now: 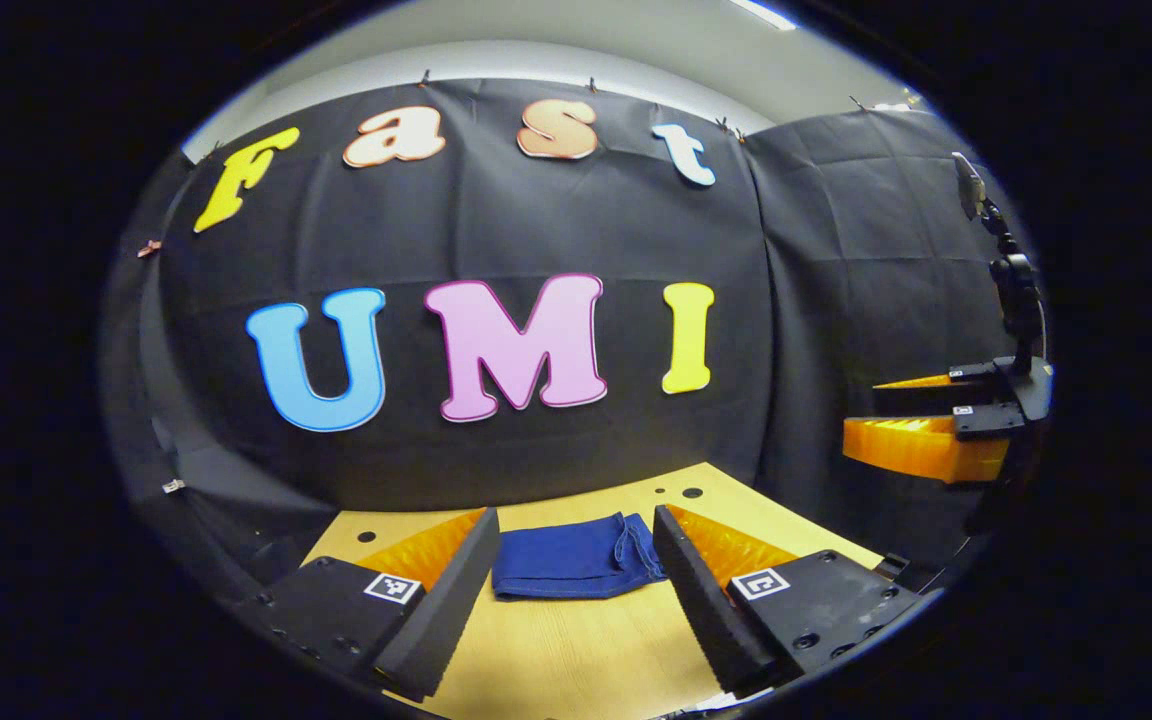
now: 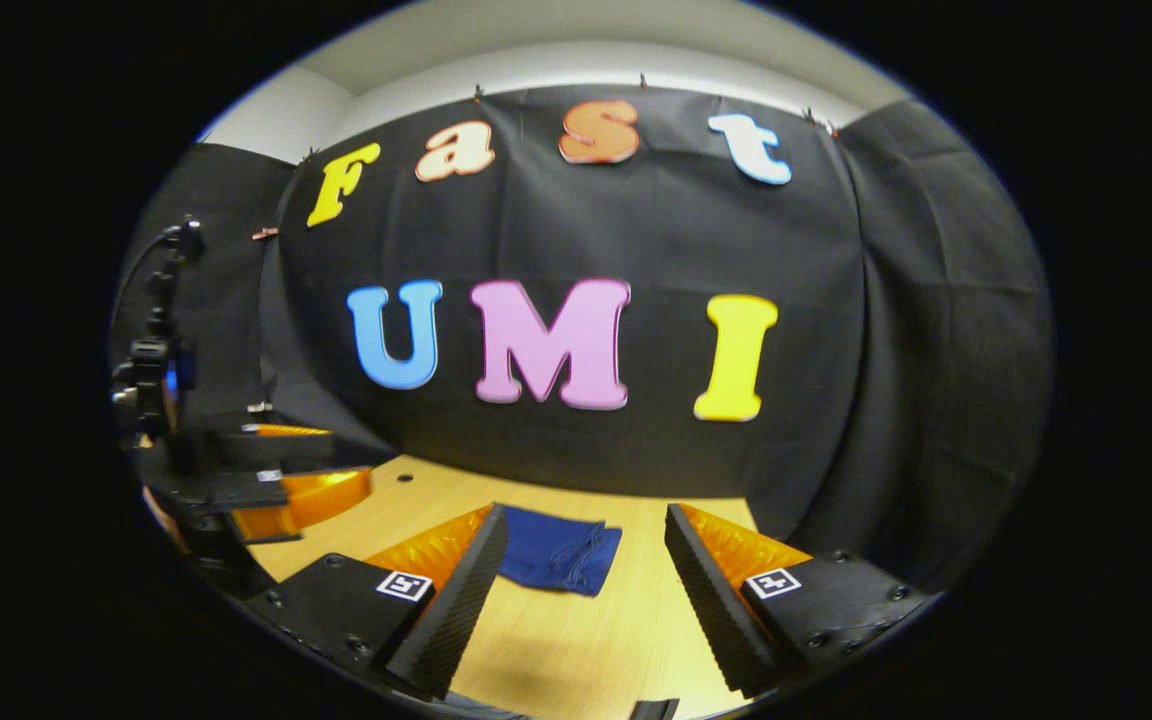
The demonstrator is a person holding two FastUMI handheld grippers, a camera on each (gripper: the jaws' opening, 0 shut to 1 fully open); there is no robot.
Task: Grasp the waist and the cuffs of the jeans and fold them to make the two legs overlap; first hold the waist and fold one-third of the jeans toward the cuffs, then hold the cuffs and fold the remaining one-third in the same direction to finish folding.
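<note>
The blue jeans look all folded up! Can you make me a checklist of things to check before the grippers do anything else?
1. Blue denim jeans folded into a compact bundle: ok.
2. Bundle fully on the light wooden table: ok.
3. Left gripper with jaws open, holding nothing: ok.
4. Right gripper with jaws open, holding nothing: ok.
5. Both grippers off the cloth: ok.
6. Legs stacked evenly inside the bundle: cannot tell.
</note>
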